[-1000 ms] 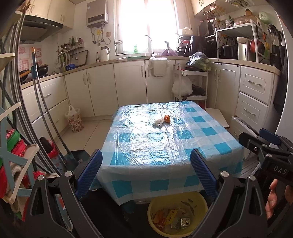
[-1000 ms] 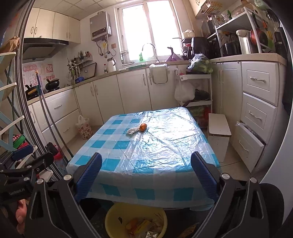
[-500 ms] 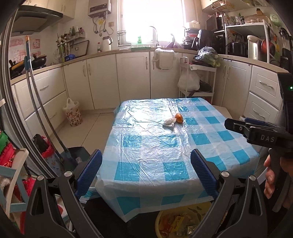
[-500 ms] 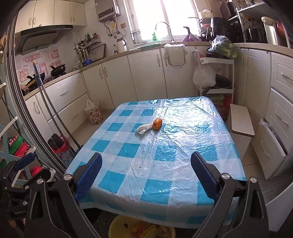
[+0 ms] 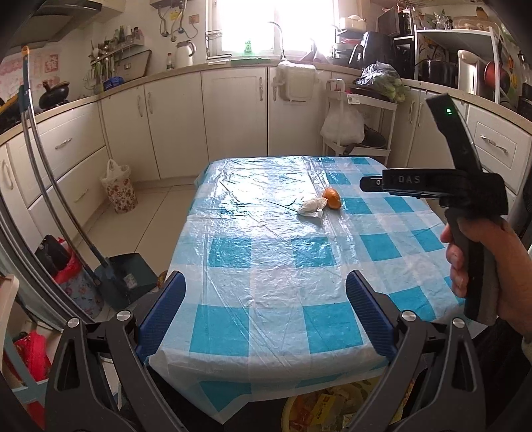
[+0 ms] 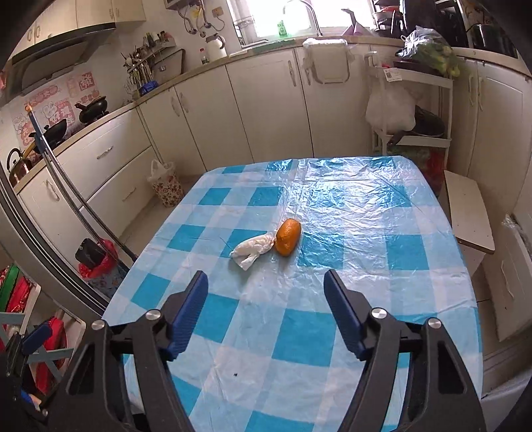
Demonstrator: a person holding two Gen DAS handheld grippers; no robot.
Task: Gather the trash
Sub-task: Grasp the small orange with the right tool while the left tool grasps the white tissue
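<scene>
An orange peel [image 6: 288,236] and crumpled tissue [image 6: 252,250] lay uncollected mid-worktop [image 6: 349,299], touching. The right gripper [image 6: 266,307], empty, had just been closing beside them; the left gripper [image 5: 264,314] stood open. A bin [image 5: 319,407] below the worktop's near edge held wrappers.

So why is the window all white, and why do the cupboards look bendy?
Left wrist view: daylight overexposes the window, and glare whitens the tablecloth. Right wrist view: the same sheen beyond the orange. Both views: the fisheye lens bends the cupboards towards the edges.
</scene>
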